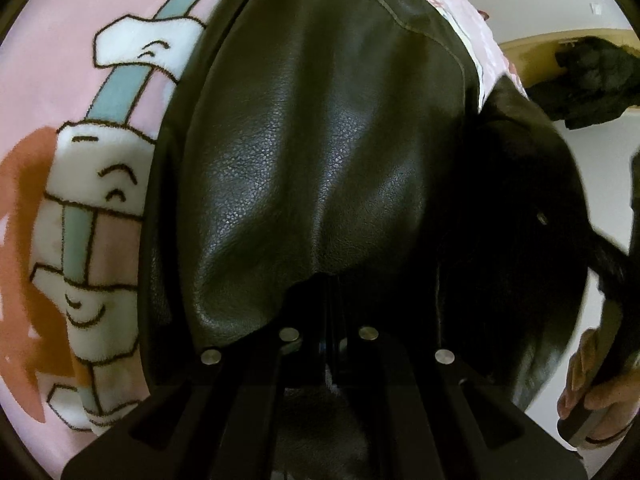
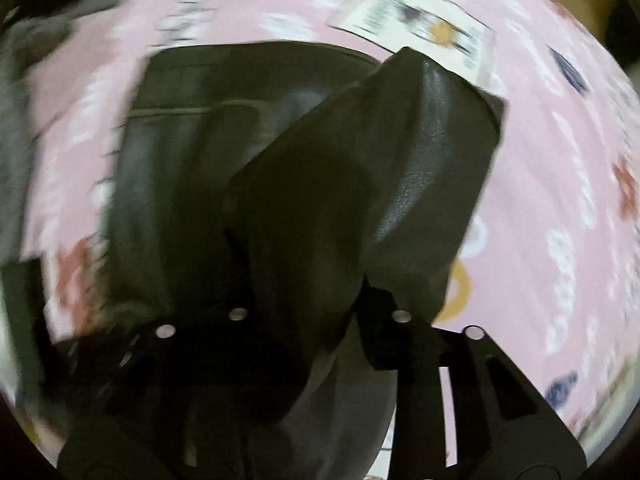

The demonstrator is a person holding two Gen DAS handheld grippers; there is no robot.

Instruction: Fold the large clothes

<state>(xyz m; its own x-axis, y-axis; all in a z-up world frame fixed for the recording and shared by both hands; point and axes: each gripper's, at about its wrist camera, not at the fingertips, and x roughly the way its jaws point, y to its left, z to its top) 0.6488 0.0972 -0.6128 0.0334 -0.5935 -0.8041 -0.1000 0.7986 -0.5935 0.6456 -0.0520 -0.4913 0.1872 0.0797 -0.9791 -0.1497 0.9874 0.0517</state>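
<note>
Across pink cartoon-print fleece blanket (image 1: 80, 128), we are pinching the black grained faux-leather jacket (image 1: 320, 140): left gripper (image 1: 329, 300) shut on its edge, right gripper (image 2: 320, 320) clamping a raised fold beside it.

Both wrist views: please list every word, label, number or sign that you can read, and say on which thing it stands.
None can be read.
White printed panel on the pink blanket: dark marks, too blurred to read.
Pink blanket, left wrist view: cartoon drawings only, no letters.
Dark leather jacket: no label or brand visible.
</note>
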